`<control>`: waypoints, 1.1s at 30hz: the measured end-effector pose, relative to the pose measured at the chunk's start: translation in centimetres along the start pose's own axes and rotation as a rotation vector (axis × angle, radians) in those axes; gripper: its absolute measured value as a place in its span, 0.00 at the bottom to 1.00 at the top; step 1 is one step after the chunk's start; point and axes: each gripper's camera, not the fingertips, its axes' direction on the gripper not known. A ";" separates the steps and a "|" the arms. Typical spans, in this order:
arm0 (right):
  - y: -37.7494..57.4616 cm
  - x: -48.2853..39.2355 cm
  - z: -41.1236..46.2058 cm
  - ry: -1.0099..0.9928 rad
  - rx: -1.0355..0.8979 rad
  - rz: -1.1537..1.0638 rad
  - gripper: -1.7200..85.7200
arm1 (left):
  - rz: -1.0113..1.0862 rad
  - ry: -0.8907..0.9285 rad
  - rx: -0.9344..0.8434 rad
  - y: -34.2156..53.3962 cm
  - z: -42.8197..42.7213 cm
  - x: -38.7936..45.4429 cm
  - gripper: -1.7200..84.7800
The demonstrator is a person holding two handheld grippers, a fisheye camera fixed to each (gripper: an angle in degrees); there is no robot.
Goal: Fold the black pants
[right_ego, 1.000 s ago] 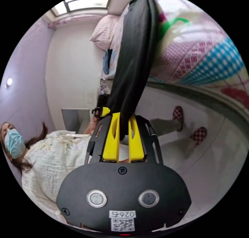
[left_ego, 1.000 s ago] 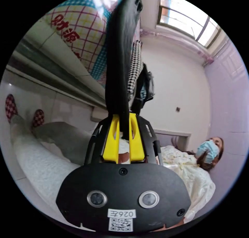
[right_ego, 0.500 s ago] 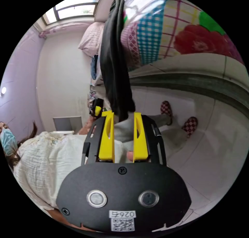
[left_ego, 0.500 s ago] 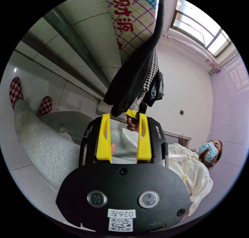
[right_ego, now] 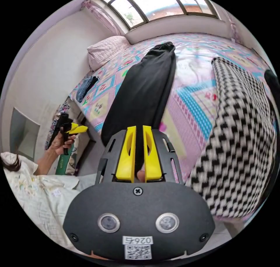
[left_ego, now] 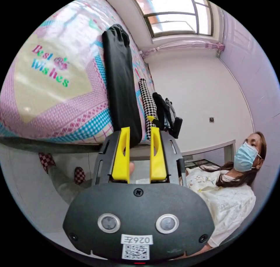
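The black pants [right_ego: 145,89] are laid lengthwise on the patterned bedspread [right_ego: 192,112], stretching away ahead of the right gripper [right_ego: 138,153], whose jaws are drawn narrow around the near end, though a firm pinch cannot be confirmed. The left gripper [left_ego: 139,153] is held with jaws parted and nothing between them, apparently released so the strip can be flattened for folding.

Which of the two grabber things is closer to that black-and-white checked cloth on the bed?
The right. The right gripper sits beside the checked cloth, fingers closed on the black pants; the left gripper is held off beyond the pants' other side.
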 end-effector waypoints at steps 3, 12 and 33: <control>-5.9 -0.1 5.1 0.089 -0.056 0.000 0.04 | 0.083 -0.152 -0.050 -5.5 2.4 -0.2 0.16; -9.7 -0.9 13.8 0.181 -0.152 0.095 0.05 | 0.099 -0.206 -0.267 -12.6 10.8 -8.6 0.15; -7.0 4.1 13.0 0.074 -0.079 0.157 0.07 | 0.035 -0.280 -0.144 -8.3 13.5 -20.6 0.14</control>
